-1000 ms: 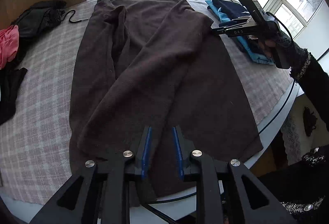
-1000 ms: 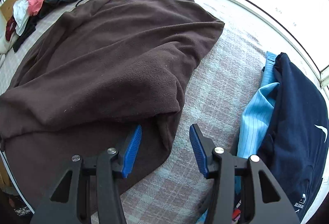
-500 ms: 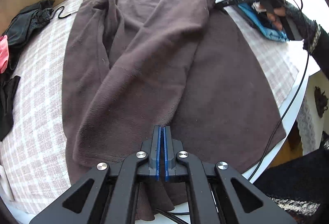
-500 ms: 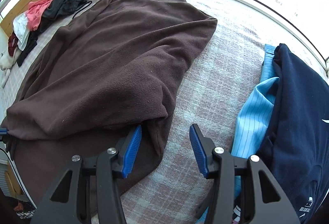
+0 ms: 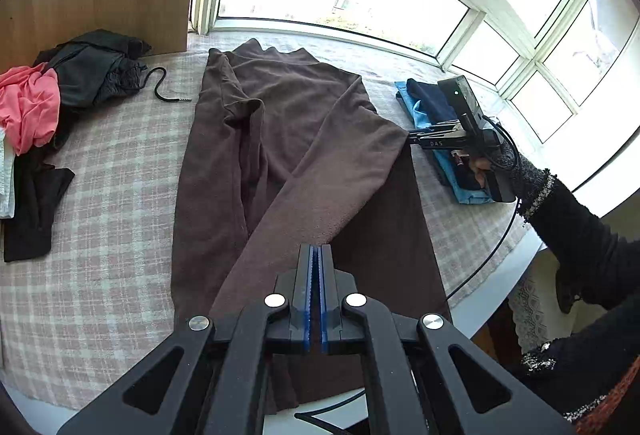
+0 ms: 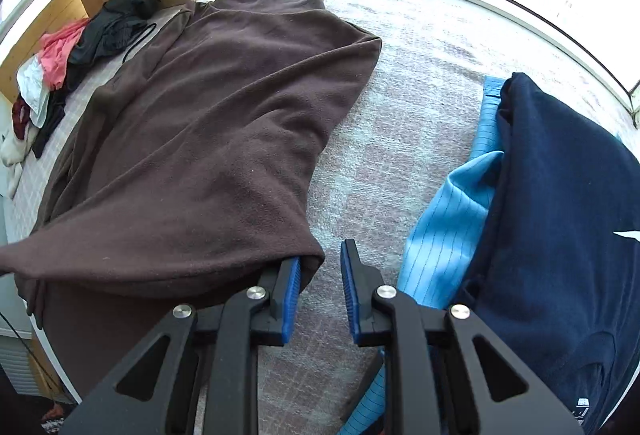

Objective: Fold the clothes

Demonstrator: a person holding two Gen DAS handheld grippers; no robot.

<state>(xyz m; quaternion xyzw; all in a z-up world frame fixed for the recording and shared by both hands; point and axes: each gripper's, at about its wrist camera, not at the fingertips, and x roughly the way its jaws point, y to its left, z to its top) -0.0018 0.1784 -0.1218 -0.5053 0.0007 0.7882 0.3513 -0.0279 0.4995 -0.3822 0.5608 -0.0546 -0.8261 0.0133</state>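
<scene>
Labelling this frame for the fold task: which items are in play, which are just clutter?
In play:
brown fleece garment
left gripper, shut on its near edge
right gripper, closing at its corner, not yet clamped

Lying about:
navy top on blue striped garment
black and pink clothes pile

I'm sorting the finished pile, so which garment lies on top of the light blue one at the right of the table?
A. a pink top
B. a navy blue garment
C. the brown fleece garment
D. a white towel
B: in the right wrist view the navy blue garment lies over the light blue garment, apart from the brown fleece garment.
</scene>
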